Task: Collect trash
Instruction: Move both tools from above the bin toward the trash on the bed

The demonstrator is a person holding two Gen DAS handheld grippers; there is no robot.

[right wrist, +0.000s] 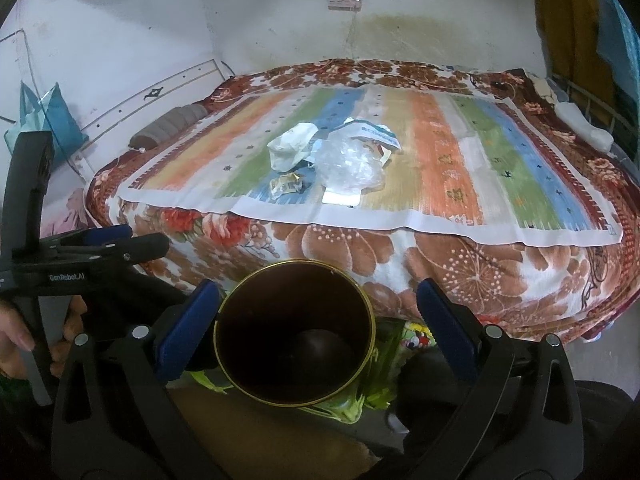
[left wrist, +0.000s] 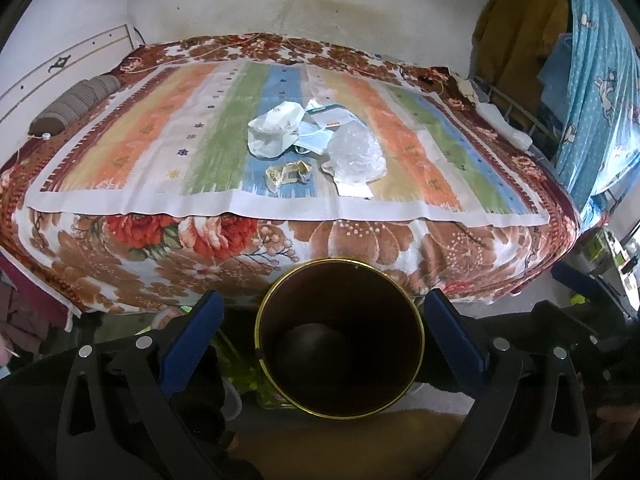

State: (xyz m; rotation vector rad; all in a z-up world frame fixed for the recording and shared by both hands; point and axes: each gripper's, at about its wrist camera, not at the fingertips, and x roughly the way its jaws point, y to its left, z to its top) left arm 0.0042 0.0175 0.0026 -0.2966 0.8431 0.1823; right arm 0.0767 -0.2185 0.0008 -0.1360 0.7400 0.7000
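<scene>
A pile of trash lies on the striped mat on the bed: a crumpled white bag (left wrist: pixel 276 130) (right wrist: pixel 292 146), a clear plastic bag (left wrist: pixel 356 152) (right wrist: pixel 348 164), a small gold wrapper (left wrist: pixel 288 174) (right wrist: pixel 286 183), a blue face mask (left wrist: pixel 314 138) and a teal-edged packet (right wrist: pixel 376 132). A dark bin with a gold rim (left wrist: pixel 339 338) (right wrist: pixel 295 332) stands on the floor before the bed, empty inside. My left gripper (left wrist: pixel 320 308) is open above the bin. My right gripper (right wrist: pixel 318 300) is open above it too. The left gripper shows side-on in the right wrist view (right wrist: pixel 120 242).
The bed (left wrist: pixel 360 248) has a floral blanket and a striped mat (left wrist: pixel 132 136). A grey rolled pillow (left wrist: pixel 76 104) lies at far left. Clothes (left wrist: pixel 592 80) hang at the right over a metal rack. A green bag (right wrist: pixel 384 380) lies by the bin.
</scene>
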